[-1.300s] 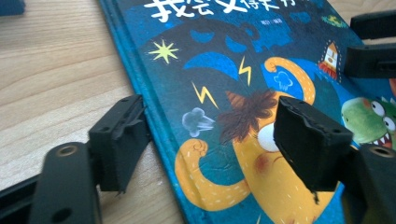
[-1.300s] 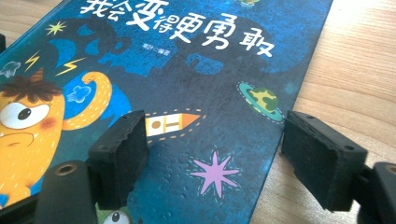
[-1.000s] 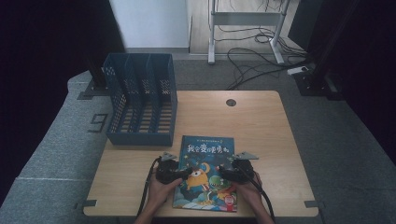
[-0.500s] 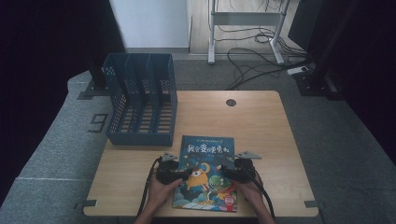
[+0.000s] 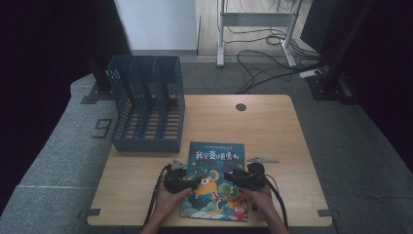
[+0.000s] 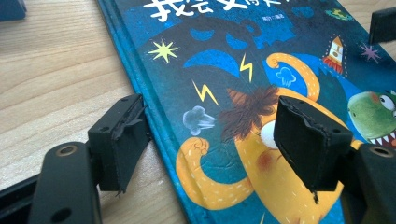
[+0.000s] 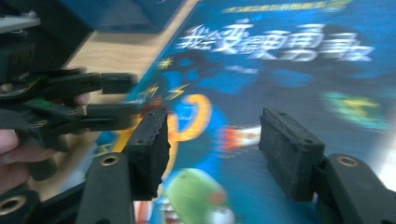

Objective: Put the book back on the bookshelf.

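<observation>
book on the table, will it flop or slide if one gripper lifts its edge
The book looks hardcover, with a thick board edge, so probably stiff. Its glossy cover may slip between the fingers. Lying flat and broad, it likely sags from one corner.

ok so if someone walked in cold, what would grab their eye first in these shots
Most likely the bright blue picture book with cartoon monsters, lying flat at the near edge of the wooden table. Next, the left gripper and right gripper, both open, reaching in over the book's cover from either side. Behind them, at the table's left rear, stands a blue perforated file rack with nothing in its slots.
</observation>
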### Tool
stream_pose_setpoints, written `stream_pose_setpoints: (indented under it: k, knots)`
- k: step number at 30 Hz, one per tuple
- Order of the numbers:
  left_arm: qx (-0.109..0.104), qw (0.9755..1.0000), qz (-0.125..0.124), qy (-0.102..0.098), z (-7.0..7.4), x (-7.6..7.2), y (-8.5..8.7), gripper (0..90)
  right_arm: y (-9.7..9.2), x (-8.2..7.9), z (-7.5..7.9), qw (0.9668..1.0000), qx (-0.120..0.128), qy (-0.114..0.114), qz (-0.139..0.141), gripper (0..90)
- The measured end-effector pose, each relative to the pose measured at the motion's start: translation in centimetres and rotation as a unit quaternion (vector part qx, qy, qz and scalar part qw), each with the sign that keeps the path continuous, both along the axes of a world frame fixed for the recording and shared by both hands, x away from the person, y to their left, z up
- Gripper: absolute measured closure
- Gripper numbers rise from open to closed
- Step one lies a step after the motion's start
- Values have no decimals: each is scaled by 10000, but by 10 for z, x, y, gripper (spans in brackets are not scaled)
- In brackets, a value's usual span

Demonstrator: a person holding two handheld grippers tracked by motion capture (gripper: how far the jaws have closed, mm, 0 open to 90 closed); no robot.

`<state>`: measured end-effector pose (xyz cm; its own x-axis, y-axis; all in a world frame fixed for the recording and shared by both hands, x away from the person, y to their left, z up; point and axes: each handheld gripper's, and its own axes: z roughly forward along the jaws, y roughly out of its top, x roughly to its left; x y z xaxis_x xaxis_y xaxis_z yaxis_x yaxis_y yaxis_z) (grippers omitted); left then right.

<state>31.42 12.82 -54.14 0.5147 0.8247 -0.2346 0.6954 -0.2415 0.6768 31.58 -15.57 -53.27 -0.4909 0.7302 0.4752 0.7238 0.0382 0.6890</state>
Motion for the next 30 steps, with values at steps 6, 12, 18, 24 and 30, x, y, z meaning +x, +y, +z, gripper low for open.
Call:
stream_pose_setpoints:
  k: [6,12,18,24,30]
  knots:
    - [-10,10000,-43,17,0,-1,1,259,16,-3,-3,9951,-926,-333,-109,326]
    - [176,9998,-59,-88,0,-3,-3,246,1,2,-4,9919,-1105,-315,-541,308]
    - [120,9999,-70,-67,0,-2,-2,240,-8,6,-5,9886,-1247,-282,-800,285]
    - [104,9998,-16,-141,-2,-1,-4,217,-11,9,-10,9861,-1392,-133,-897,278]
    - [85,9998,93,-179,-2,1,-4,259,-13,8,-11,9897,-1169,-102,-819,346]
